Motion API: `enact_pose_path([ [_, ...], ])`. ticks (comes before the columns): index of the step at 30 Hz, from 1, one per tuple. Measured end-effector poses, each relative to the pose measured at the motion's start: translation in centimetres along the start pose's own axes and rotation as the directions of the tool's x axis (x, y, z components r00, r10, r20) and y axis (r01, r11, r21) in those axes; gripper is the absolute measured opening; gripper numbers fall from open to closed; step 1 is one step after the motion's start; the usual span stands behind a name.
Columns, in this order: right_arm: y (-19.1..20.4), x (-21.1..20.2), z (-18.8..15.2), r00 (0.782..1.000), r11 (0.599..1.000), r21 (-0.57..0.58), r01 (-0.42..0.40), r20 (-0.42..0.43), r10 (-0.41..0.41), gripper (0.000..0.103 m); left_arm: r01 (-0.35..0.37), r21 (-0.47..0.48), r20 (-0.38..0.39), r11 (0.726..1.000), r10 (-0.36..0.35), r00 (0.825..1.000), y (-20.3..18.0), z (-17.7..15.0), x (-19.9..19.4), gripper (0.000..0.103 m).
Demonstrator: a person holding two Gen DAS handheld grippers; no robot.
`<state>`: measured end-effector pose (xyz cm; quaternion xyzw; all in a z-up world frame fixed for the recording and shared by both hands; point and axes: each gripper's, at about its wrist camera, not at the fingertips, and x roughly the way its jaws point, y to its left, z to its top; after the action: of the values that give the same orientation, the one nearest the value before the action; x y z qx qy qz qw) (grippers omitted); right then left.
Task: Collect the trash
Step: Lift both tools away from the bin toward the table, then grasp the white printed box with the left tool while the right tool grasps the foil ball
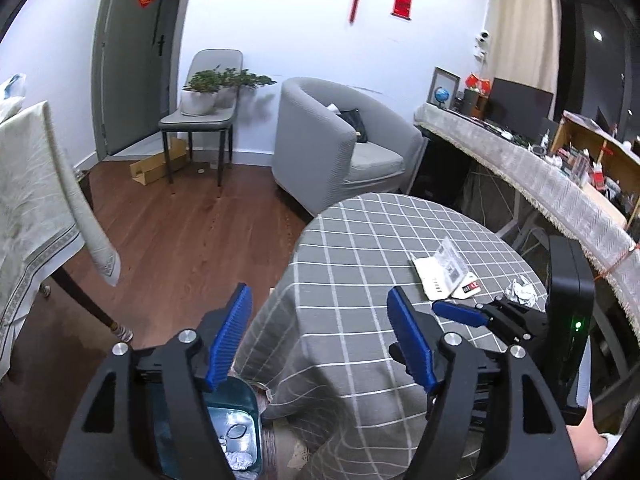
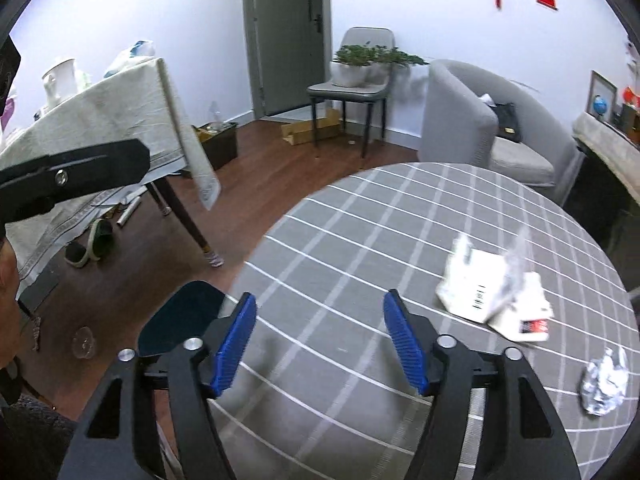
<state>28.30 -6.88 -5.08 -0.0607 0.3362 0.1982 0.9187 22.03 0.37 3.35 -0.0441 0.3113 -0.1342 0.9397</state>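
Both claws, left claw (image 1: 320,334) and right claw (image 2: 320,340), gape empty. Barcode on white packet (image 2: 476,288) unreadable; foil ball (image 2: 604,386) nearby on checked worktop (image 2: 360,240).

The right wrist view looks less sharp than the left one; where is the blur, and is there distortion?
Right wrist view: the white packaging and the tablecloth lines are smeared by motion blur, while the right gripper stays crisp. Left wrist view: the same packaging and the crumpled paper are sharp. Both views: fisheye bends the walls and door frame, with dark corners.
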Motion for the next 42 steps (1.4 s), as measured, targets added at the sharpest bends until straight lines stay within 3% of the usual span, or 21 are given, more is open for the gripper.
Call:
enact_pose_path([
  [13,-5.7,-3.0,-1.8,0.994,0.994,0.040,0.103,0.021,-0.104,0.075,0.059,0.060,-0.014,0.997,-0.058,0.998,-5.9,0.0,3.3,0.077],
  [25,-12.2,-4.9,-3.8,0.971,0.964,0.121,0.239,0.004,-0.241,0.078,0.095,0.079,-0.034,0.992,-0.093,0.995,-9.5,-0.1,5.7,0.077],
  [42,-17.8,-5.7,-6.1,0.947,0.927,0.195,0.321,-0.045,-0.318,0.078,0.126,0.104,-0.075,0.987,-0.118,0.990,-13.0,-0.7,9.0,0.077],
])
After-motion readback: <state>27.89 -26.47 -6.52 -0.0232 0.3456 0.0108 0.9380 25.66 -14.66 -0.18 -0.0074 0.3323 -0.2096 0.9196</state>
